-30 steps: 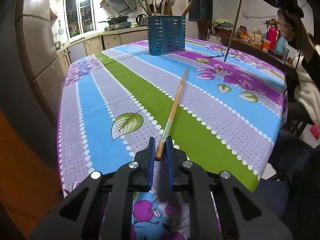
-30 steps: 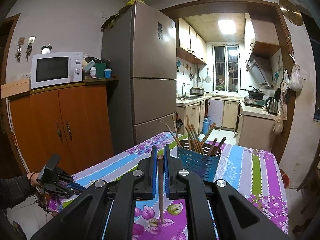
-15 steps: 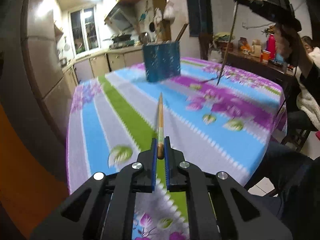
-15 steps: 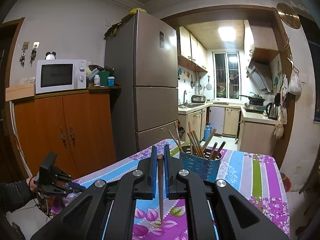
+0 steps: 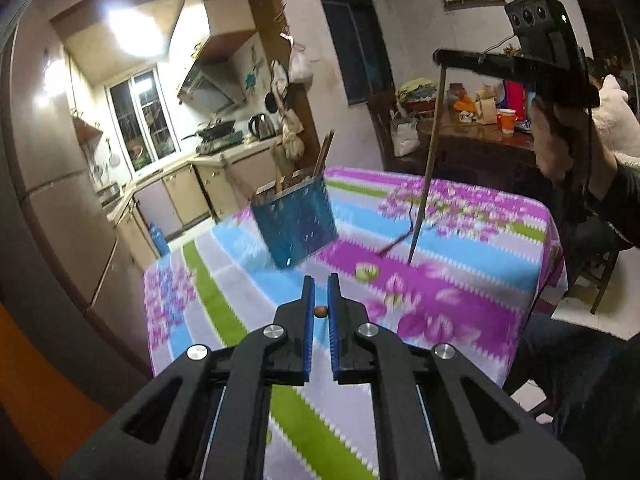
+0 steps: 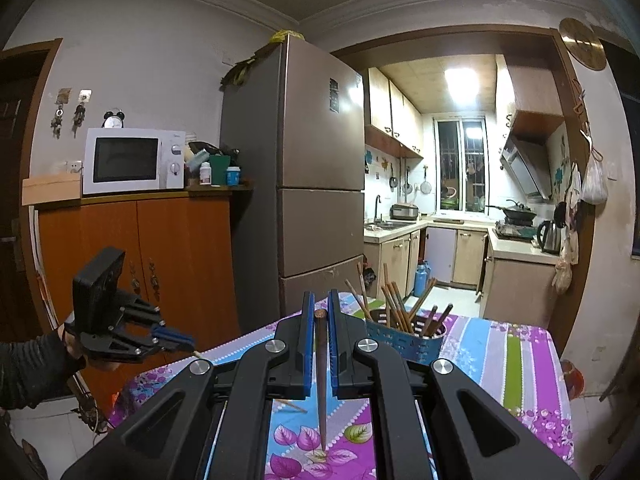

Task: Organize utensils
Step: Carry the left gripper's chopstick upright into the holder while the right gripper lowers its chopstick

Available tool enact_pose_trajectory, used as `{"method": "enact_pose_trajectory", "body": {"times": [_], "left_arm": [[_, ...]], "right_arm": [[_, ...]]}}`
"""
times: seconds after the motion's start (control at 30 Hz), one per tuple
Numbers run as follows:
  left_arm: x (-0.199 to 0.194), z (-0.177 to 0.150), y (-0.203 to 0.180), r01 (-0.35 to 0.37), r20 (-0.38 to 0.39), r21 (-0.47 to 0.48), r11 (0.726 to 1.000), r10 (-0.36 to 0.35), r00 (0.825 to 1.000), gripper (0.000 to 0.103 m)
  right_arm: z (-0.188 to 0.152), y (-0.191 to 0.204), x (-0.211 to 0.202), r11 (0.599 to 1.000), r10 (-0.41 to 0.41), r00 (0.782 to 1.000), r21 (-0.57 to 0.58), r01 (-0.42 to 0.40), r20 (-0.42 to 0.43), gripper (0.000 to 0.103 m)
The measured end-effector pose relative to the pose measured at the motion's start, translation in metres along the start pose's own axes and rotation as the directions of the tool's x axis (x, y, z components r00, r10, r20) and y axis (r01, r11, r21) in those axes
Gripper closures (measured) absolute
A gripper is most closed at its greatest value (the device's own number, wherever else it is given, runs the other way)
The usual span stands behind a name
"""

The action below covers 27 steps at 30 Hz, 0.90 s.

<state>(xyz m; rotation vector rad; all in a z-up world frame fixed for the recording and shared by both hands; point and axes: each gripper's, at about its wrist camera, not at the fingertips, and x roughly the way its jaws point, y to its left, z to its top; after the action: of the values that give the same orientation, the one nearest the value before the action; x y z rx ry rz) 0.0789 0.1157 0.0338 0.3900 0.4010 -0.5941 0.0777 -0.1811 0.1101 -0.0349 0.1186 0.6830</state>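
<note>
My left gripper (image 5: 319,280) is shut on a light wooden chopstick (image 5: 320,311), which I see end-on between the blue pads, lifted above the striped floral tablecloth (image 5: 440,308). It points toward the blue slotted utensil holder (image 5: 294,224), which holds several chopsticks. My right gripper (image 6: 319,296) is shut on a dark chopstick (image 6: 322,384) that hangs tip-down over the cloth. The holder (image 6: 404,344) stands just beyond it to the right. In the left wrist view the right gripper (image 5: 444,58) is high at the right, its chopstick (image 5: 424,176) dangling. The left gripper (image 6: 176,340) shows at the left.
A fridge (image 6: 316,184) and an orange cabinet (image 6: 160,264) with a microwave (image 6: 132,160) stand behind the table. Past them lie the kitchen counters (image 6: 516,248). A dark sideboard (image 5: 480,148) with cups stands on the far side. A person's sleeve (image 5: 616,196) is at the right.
The left gripper closed on the light chopstick lying on the cloth and lifted it, swinging it toward the holder. The right gripper kept its dark chopstick and barely moved.
</note>
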Motion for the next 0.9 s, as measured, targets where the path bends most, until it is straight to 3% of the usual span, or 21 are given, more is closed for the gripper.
{"method": "enact_pose_trajectory", "body": {"times": [0.17,0.47,0.9], "left_arm": [[0.014,0.035,-0.002,-0.002,0.022,-0.002,1.000,0.002,1.000,0.098],[0.046,0.073,0.012,0.009,0.020,-0.102,0.995,-0.007,1.000,0.098],[0.060,0.132,0.050,-0.066,0.032,-0.182,0.981,0.073,0.997,0.098]], "right_arm": [[0.011,-0.001,0.001,1.000,0.001,1.000,-0.003,-0.001,0.019,0.095],[0.030,-0.014,0.010,1.000,0.001,0.999,0.013,-0.002,0.051,0.095],[0.079,-0.045,0.030,1.000,-0.018,0.996,0.021,0.016,0.088,0.095]]}}
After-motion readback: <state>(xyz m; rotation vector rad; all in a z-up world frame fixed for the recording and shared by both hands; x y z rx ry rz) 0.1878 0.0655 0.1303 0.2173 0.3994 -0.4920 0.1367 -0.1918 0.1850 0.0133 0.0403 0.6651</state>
